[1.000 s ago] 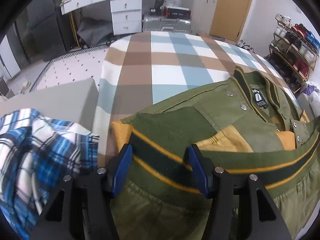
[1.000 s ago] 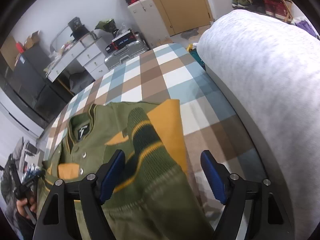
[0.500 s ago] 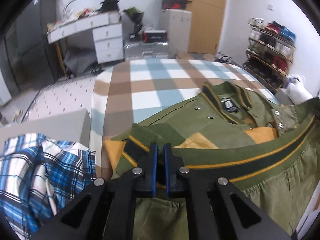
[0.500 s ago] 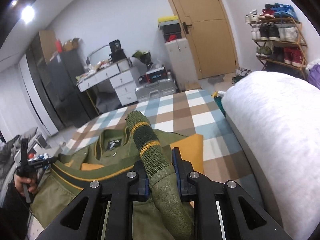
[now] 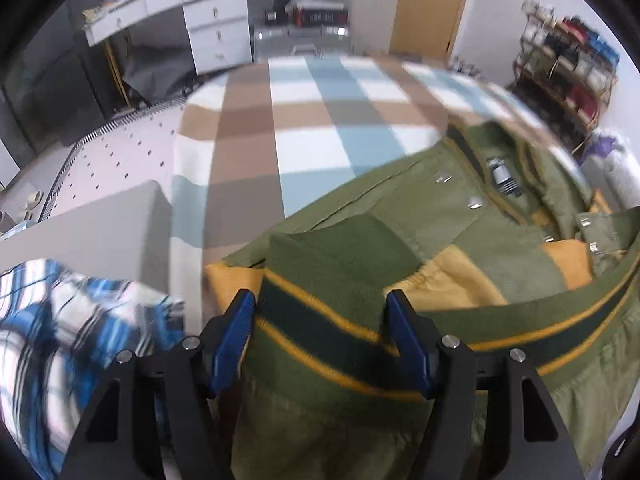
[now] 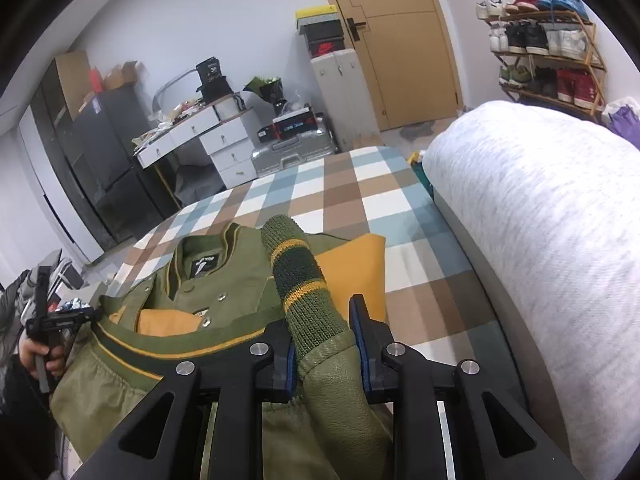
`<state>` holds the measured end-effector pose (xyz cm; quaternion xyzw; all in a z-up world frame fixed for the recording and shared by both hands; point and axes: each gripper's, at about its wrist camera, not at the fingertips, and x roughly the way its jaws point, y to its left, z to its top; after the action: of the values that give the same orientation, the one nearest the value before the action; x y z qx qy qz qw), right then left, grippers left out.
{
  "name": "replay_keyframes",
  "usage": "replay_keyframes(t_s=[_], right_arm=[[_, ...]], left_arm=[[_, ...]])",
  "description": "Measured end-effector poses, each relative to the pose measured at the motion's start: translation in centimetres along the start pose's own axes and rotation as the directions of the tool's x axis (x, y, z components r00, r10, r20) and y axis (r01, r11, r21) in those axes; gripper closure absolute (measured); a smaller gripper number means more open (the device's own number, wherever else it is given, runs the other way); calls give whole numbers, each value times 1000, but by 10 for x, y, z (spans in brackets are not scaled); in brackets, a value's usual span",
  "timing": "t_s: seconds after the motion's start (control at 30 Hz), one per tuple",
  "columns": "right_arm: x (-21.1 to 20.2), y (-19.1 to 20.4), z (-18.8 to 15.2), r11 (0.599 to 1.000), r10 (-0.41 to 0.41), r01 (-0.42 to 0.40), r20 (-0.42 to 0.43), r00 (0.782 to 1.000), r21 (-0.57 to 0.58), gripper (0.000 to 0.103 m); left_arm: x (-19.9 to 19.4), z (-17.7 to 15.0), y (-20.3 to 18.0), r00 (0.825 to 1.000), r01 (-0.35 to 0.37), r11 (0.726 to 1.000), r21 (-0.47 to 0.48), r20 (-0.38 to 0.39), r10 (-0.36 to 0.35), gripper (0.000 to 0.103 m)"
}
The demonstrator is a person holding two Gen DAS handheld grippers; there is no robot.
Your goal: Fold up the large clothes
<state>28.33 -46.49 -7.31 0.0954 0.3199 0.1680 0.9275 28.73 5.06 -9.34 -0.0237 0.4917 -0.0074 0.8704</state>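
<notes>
An olive green bomber jacket (image 5: 400, 208) with mustard lining lies collar-away on the checked bedspread (image 5: 320, 128). My left gripper (image 5: 322, 336) is opening. A striped ribbed cuff (image 5: 320, 280) lies between its blue pads, which stand apart from it. In the right wrist view the jacket (image 6: 224, 280) lies to the left. My right gripper (image 6: 325, 348) still grips the other sleeve (image 6: 332, 380), whose striped cuff (image 6: 296, 268) sticks out forward above the jacket. Its jaws are opening slightly, with the pads still on the sleeve. A hand (image 6: 36, 354) holds the left gripper at the far left.
A blue plaid shirt (image 5: 60, 340) lies left of the jacket beside a grey box (image 5: 100, 232). A thick pale grey roll of bedding (image 6: 540, 240) runs along the bed's right side. White drawers (image 6: 228, 148), a suitcase (image 6: 292, 152) and a shoe rack (image 6: 548, 60) stand beyond the bed.
Both grippers closed on a cuff half a second ago. The left has since opened wide and dropped back over its cuff. The right keeps its sleeve raised, jaws a little wider.
</notes>
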Motion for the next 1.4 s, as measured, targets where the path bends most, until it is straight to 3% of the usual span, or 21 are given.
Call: replay_keyframes(t_s=[0.07, 0.13, 0.17, 0.2, 0.3, 0.43, 0.6, 0.7, 0.87, 0.93, 1.07, 1.13, 1.17, 1.2, 1.27, 1.33, 1.4], right_arm=[[2, -3, 0, 1000, 0, 0, -7, 1000, 13, 78], [5, -6, -1, 1000, -2, 3, -18, 1000, 29, 78], [6, -7, -2, 999, -9, 9, -25, 1000, 33, 78], [7, -7, -3, 999, -17, 18, -28, 999, 30, 80], [2, -2, -4, 1000, -20, 20, -9, 1000, 5, 86], [-10, 1, 0, 1000, 1, -1, 35, 999, 6, 88], [-33, 11, 14, 1000, 15, -15, 138, 990, 0, 90], [-40, 14, 29, 1000, 8, -11, 191, 982, 13, 91], [-25, 16, 78, 999, -10, 0, 227, 974, 45, 91], [-5, 18, 100, 999, -42, 34, 223, 974, 41, 91], [67, 12, 129, 987, -135, 122, 131, 982, 103, 87], [107, 8, 130, 974, -208, 202, 54, 977, 106, 73], [126, 6, 128, 965, -245, 244, -4, 970, 99, 67], [138, 4, 124, 954, -278, 281, -41, 960, 106, 65], [136, 3, 114, 954, -271, 273, -32, 962, 122, 65], [125, 5, 105, 966, -236, 237, -19, 971, 103, 50], [108, 6, 95, 973, -215, 215, -7, 977, 87, 44]], left_arm=[[8, 4, 2, 1000, 7, 1000, -21, -9, -7, 41], [7, 5, 3, 1000, -4, 999, -35, 9, 5, 67], [4, 3, 2, 1000, -8, 1000, -24, 18, 9, 87], [-1, 0, -1, 999, -6, 1000, -9, 38, 7, 94], [-23, -10, -10, 993, -37, 998, 48, 116, 31, 100], [-58, -17, -11, 974, -28, 998, 53, 226, 15, 100], [-100, -14, 2, 939, 38, 999, -10, 343, -32, 101], [-114, 5, 17, 920, 112, 991, -72, 385, -76, 101], [-108, 46, 33, 906, 174, 974, -143, 411, -102, 101], [-97, 65, 32, 909, 146, 979, -143, 411, -76, 101], [-45, 85, 34, 942, 38, 985, -167, 335, 20, 100], [-9, 90, 35, 971, -43, 981, -187, 225, 86, 93], [2, 90, 36, 976, -94, 975, -199, 176, 130, 91], [10, 88, 37, 974, -148, 967, -209, 140, 180, 91], [4, 81, 41, 963, -186, 957, -222, 152, 223, 89], [-12, 71, 47, 958, -177, 951, -254, 176, 225, 75], [-33, 56, 51, 956, -130, 950, -284, 217, 196, 57]])
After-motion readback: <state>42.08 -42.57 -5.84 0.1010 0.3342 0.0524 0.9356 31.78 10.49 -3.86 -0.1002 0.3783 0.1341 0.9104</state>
